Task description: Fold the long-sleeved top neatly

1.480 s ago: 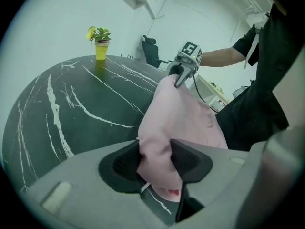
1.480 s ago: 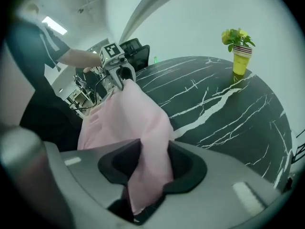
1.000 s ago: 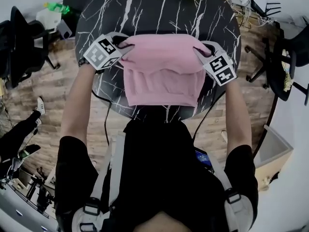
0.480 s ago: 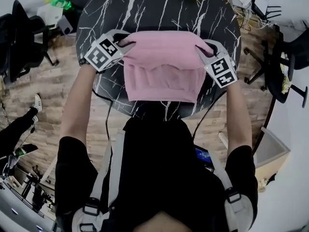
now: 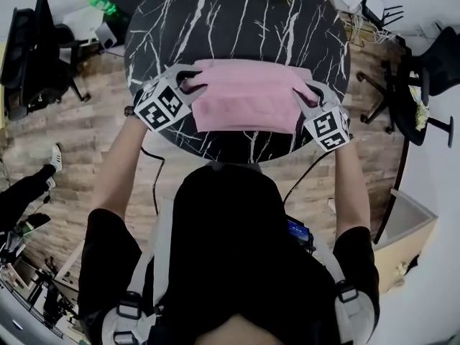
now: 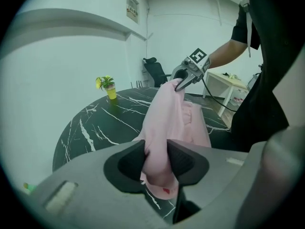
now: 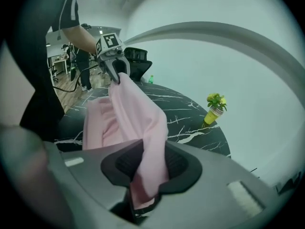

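The pink long-sleeved top (image 5: pixel 248 95) hangs stretched between my two grippers above the near part of the round black marble table (image 5: pixel 237 20). My left gripper (image 5: pixel 188 85) is shut on the top's left corner, and pink cloth (image 6: pixel 159 142) is pinched between its black pads. My right gripper (image 5: pixel 305 92) is shut on the right corner, with cloth (image 7: pixel 147 147) bunched between its pads. Each gripper view shows the other gripper across the span of cloth. The lower part of the top sags toward the table's near edge.
A small yellow pot with a plant (image 6: pixel 110 88) stands at the table's far side (image 7: pixel 214 109). Black office chairs (image 5: pixel 32 56) sit left and right (image 5: pixel 424 70) of the table on the wood floor. A cable (image 5: pixel 154 182) trails down by my left arm.
Both grippers have lifted and carried the top toward the table's far side. The hanging cloth now shows shorter, and its lower edge no longer drapes past the table's near rim.
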`<state>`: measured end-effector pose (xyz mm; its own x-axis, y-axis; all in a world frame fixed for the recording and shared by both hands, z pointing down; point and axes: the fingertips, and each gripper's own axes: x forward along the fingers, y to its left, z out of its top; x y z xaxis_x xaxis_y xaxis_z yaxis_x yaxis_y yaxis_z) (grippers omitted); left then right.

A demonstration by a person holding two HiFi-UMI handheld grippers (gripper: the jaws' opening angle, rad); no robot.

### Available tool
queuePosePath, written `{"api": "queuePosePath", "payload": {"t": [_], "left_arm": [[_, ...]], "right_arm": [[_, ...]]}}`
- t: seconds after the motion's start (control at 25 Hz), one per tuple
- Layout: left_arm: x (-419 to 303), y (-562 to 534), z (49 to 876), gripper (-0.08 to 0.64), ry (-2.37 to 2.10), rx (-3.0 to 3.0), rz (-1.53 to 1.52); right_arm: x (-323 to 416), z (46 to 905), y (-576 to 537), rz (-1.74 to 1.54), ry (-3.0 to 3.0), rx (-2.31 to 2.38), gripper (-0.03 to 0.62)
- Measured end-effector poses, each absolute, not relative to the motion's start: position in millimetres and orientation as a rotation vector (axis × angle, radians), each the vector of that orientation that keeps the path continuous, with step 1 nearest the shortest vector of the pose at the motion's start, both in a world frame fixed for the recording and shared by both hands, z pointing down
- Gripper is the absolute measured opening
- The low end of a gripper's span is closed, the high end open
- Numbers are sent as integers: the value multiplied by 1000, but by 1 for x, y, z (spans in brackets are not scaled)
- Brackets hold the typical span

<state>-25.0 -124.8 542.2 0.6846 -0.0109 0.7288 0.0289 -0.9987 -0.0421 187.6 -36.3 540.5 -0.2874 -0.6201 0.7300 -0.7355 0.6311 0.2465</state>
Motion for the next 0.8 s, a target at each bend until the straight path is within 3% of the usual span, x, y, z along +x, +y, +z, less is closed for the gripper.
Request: {"api": "queuePosePath", "payload": {"t": [0.8], "left_arm": [[-80, -17, 590, 175, 275, -2605, -1248]], "right_arm": [[151, 602, 102, 36, -1797, 1124, 126]]}}
